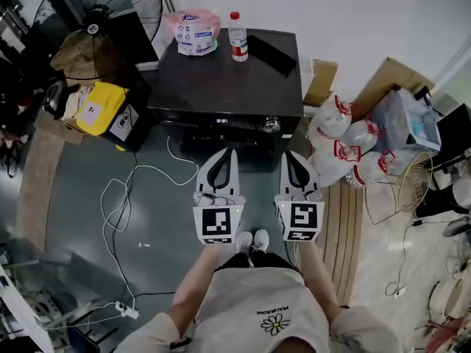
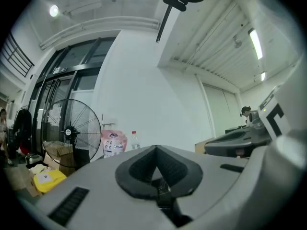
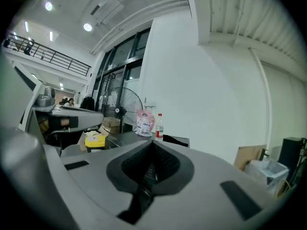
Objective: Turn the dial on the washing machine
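Left claw (image 2: pixel 155 148) is clenched, nothing between the jaws. Right claw (image 3: pixel 152 146) is the same, clenched and empty. In the head view you hold both low at frame centre, tips pointing at the washing machine (image 1: pixel 221 79), the dark box at upper centre. The dial (image 1: pixel 272 124) is the small silver knob on its front panel, near the right claw's tip but not touching.

Risks:
- If you go in with the jaws clenched, you'll likely just shove the knob.
- The dial looks small and shiny, so an off-centre grip would probably slip.
- A hard bump could topple the upright bottle (image 1: pixel 237 37) beside the pink bag (image 1: pixel 195 31) at the lid's far edge.
- The white cable (image 1: pixel 118 204) loops on the floor at lower left, so stepping that way could snag it.
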Motion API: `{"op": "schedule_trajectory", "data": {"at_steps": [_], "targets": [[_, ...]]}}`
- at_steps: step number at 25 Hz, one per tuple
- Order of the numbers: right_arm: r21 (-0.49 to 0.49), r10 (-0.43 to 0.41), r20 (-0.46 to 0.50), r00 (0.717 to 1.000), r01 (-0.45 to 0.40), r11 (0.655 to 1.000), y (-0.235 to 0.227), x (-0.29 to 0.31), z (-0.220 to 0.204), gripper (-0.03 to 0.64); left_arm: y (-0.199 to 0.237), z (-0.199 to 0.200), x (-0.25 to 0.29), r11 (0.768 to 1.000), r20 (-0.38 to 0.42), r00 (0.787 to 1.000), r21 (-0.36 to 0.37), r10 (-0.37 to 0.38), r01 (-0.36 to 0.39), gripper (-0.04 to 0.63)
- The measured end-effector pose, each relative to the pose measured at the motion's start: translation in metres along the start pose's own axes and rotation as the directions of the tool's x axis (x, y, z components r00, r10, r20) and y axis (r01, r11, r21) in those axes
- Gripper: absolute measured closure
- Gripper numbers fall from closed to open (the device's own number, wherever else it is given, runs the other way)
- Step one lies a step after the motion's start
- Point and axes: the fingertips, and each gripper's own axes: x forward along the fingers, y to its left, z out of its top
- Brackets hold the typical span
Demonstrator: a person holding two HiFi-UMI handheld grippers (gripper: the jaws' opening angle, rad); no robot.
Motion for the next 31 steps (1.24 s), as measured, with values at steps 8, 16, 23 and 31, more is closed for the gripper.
{"op": "schedule_trajectory", "data": {"at_steps": [8,16,23,31], "targets": [[-0.026,-0.003,0.06,0.998,0.004,1.0,0.0,-0.022,0.025,0.615,0.005,0.012,-0.022,0.999,0.014,0.999,0.016,0.039,-0.039,0.597],[-0.017,-0.005,0.075,0.997,0.007,1.0,-0.007,-0.02,0.029,0.615,0.01,0.02,-0.017,0.997,0.025,0.998,0.034,0.063,-0.064,0.597],[-0.024,-0.01,0.068,0.998,0.011,1.0,-0.009,-0.021,0.026,0.615,0.009,0.025,-0.017,0.997,0.033,0.997,0.039,0.064,-0.065,0.597],[-0.029,-0.009,0.059,0.998,0.011,1.0,-0.012,-0.023,0.019,0.615,0.007,0.019,-0.02,0.997,0.023,0.997,0.035,0.071,-0.072,0.597]]}}
